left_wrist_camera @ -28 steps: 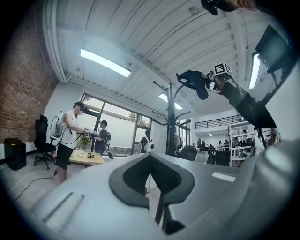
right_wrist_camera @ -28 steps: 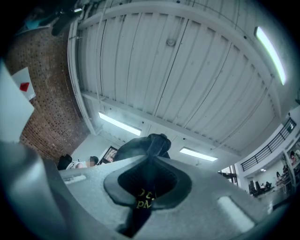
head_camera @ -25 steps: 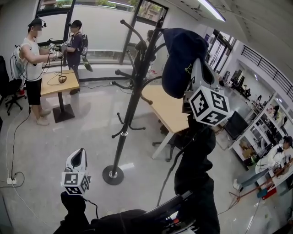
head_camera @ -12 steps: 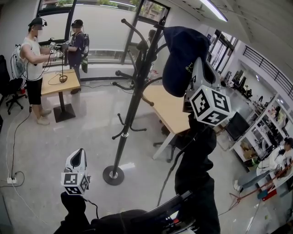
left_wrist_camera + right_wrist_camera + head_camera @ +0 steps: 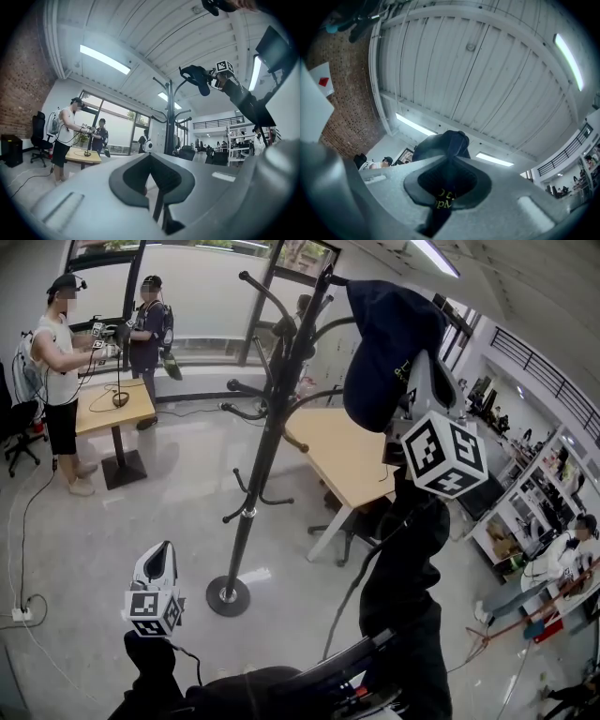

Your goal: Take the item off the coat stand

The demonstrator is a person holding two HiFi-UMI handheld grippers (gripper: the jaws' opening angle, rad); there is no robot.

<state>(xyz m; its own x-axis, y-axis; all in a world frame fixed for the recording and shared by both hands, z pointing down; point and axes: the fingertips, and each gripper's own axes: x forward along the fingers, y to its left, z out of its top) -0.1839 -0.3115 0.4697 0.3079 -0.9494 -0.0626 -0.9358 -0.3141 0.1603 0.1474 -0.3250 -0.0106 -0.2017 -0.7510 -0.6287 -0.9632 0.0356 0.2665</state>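
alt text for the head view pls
The right gripper is shut on a dark blue cap, held up beside the top of a black coat stand. The left gripper hangs low and empty; two people stand at a small table by the window.

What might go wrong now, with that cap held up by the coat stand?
The right tool pinches only an edge of the dark cap, so it may slip out. The cap's top sits close to the coat stand's upper hooks; it might snag, and a tug could rock the slim stand on its small round base.
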